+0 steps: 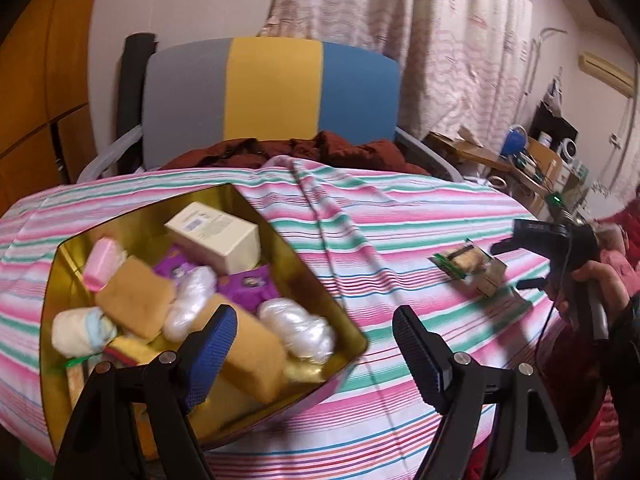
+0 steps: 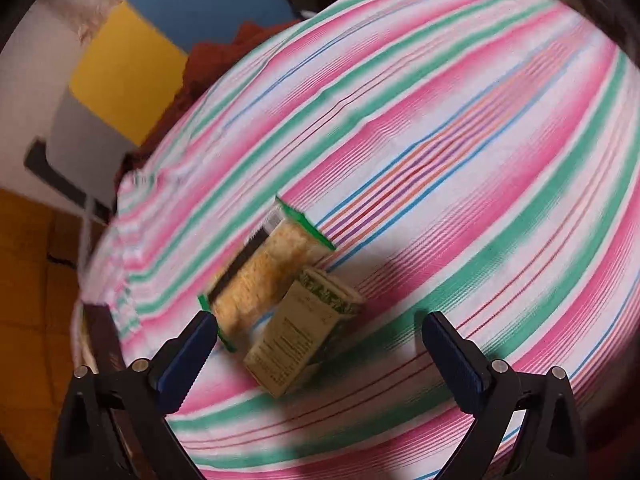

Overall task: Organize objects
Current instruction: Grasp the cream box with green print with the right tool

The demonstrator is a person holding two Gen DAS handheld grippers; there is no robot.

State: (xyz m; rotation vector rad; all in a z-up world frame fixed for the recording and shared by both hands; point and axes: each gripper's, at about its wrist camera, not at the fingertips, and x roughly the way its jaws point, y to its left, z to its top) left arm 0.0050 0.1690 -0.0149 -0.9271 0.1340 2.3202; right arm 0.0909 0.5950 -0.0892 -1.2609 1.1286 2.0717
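A gold tin box [image 1: 308, 268] sits on the striped tablecloth at the left, holding a white carton [image 1: 214, 236], tan sponges [image 1: 134, 296], purple packets [image 1: 248, 284], clear plastic bundles [image 1: 298, 328] and a pink roll [image 1: 100, 264]. My left gripper [image 1: 316, 344] is open, its left finger over the box's near corner. Two items lie on the cloth to the right: a green-edged cracker packet [image 2: 264, 268] [image 1: 460, 260] and a small beige box [image 2: 300, 332] [image 1: 490, 280]. My right gripper [image 2: 320, 352] is open just in front of the beige box, also visible as the right gripper [image 1: 520, 264] held by a hand.
A chair [image 1: 272, 92] with grey, yellow and blue panels stands behind the table with dark red cloth [image 1: 320, 152] on it. Curtains [image 1: 440, 40] hang behind. A cluttered desk [image 1: 532, 160] stands at the far right. The striped tablecloth [image 2: 460, 140] covers the round table.
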